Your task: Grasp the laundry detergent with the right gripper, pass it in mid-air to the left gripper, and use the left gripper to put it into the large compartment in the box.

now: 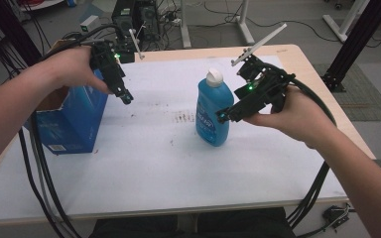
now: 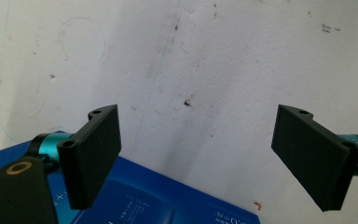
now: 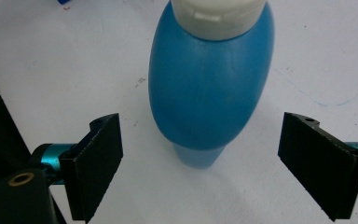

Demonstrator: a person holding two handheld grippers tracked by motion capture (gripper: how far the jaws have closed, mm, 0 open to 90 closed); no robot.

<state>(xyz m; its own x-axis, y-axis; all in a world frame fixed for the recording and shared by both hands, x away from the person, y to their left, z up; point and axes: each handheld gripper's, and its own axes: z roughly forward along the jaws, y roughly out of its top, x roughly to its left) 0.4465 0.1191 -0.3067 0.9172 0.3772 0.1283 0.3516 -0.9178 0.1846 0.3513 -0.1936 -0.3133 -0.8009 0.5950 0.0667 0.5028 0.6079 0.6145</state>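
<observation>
A blue bottle (image 1: 212, 115) with a white cap stands upright near the middle of the white table sheet (image 1: 154, 163). My right gripper (image 1: 224, 116) hovers at its right side, open, jaws pointing at the bottle; in the right gripper view the blue bottle (image 3: 209, 79) lies ahead of my right gripper (image 3: 214, 168) and apart from both jaws. An open blue cardboard box (image 1: 74, 119) stands at the table's left edge. My left gripper (image 1: 125, 97) is open, held just right of the box above the sheet. In the left gripper view my left gripper (image 2: 205, 163) has nothing between its jaws, with the blue box (image 2: 144, 200) below.
The wooden table edge (image 1: 317, 74) shows at the right and back. Black cables (image 1: 39, 173) trail from both grippers over the front edge. Beyond the table stand a black case (image 1: 134, 17) and metal frame legs (image 1: 345, 44) on the floor.
</observation>
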